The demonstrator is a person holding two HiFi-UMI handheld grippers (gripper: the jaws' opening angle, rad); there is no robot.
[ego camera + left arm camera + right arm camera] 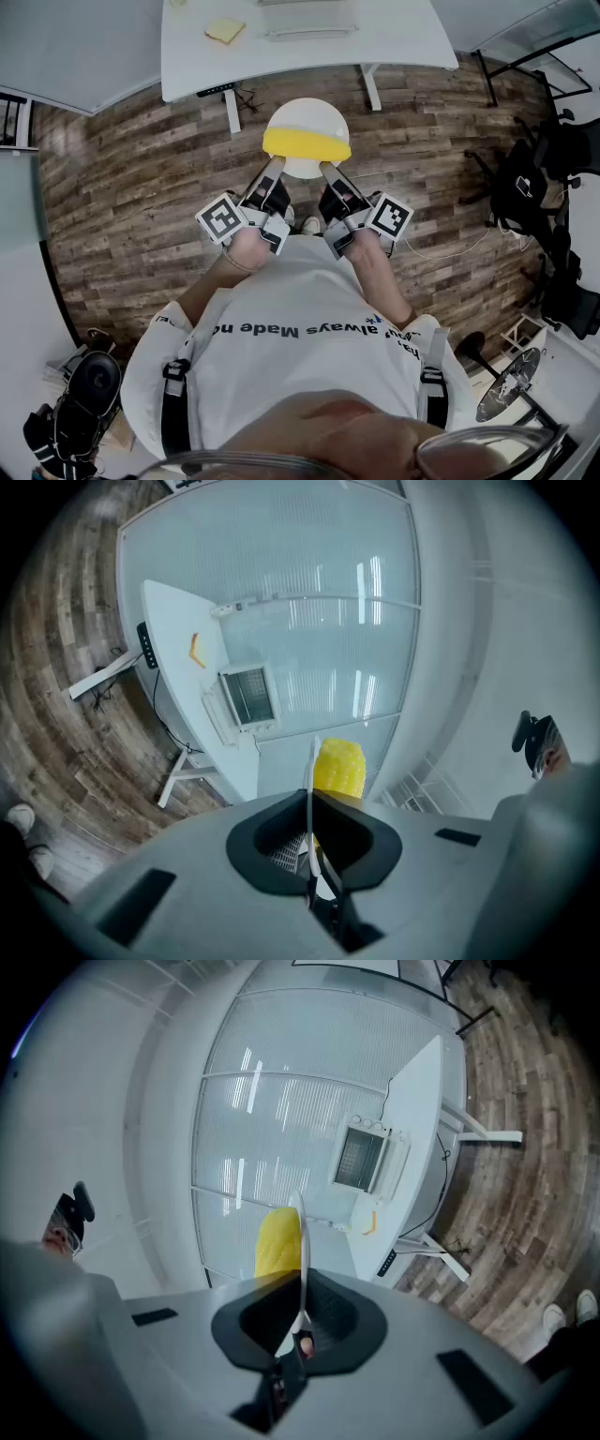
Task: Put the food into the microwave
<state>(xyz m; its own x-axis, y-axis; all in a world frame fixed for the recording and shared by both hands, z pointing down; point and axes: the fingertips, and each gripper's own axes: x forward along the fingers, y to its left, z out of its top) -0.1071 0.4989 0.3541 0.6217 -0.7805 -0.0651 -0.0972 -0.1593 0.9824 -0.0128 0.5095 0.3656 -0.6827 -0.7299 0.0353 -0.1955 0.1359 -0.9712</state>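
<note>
A white plate [302, 122] carries a yellow corn cob [307, 143] and hangs in the air over the wooden floor. My left gripper [274, 169] is shut on the plate's near left rim, and my right gripper [328, 172] is shut on its near right rim. In the left gripper view the plate [311, 789] stands edge-on between the jaws of my left gripper [312, 846], with the corn [339, 769] behind it. The right gripper view shows the same: plate [301, 1260], corn [278, 1241], right gripper [298, 1321]. The microwave [246, 697] [361, 1159] sits on a white table [394, 37] ahead.
A small yellow object [225, 30] lies on the table beside the microwave [309, 17]. Black chairs [553, 159] stand at the right, a fan [506, 392] at lower right, a dark bag [84, 394] at lower left. Glass walls rise behind the table.
</note>
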